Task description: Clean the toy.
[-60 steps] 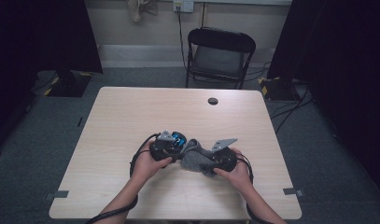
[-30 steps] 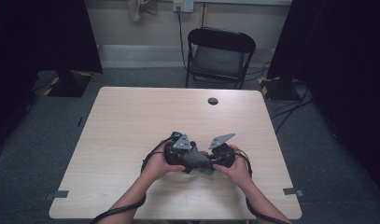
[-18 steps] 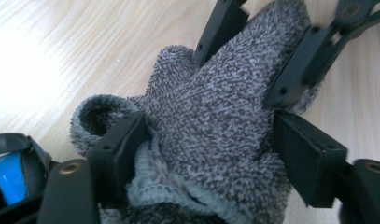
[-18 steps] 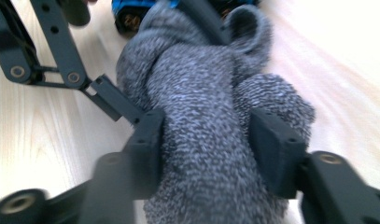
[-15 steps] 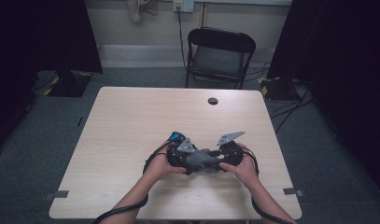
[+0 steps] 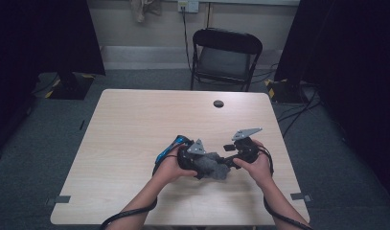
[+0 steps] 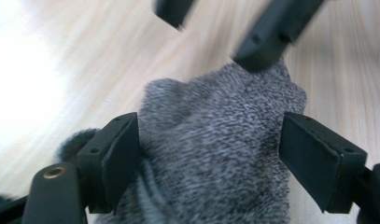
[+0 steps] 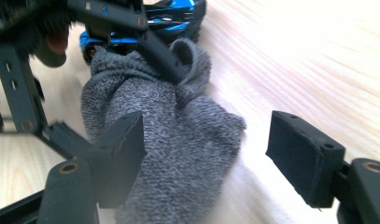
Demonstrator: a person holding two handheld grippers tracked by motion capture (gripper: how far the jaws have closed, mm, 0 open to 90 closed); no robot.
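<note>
I see the table [image 6: 135,124] first, a pale wood top on grey carpet, with a black folding chair [image 6: 225,56] behind its far edge. A small dark disc [image 6: 218,103] sits on the far part of the top, well apart from my work.

My forearms come in from the near edge, and both hands meet over the near middle of the table. A cable loops from each gripper back toward me.

The sock [image 6: 212,165] is the thing I am handling: grey, knitted, bunched into a soft lump on the table between the two grippers. In the right gripper view the sock [image 8: 173,135] runs from my jaws up toward the other gripper, with a looped cuff at its far end. A blue gadget [image 6: 168,148] lies just beyond my left hand; in the right gripper view it shows as a glossy blue and black shape [image 8: 150,21] behind the sock.

My left gripper [image 6: 195,160] stands spread wide, with the sock [image 7: 215,154] between the jaws. The cloth lies against the left pad while the right pad stands clear of it, so nothing is pinched. The tips of the other gripper touch the sock's far edge there.

My right gripper [image 6: 231,160] has just been opening. Its jaws are apart, the sock against one pad and bare table in front of the other.
</note>
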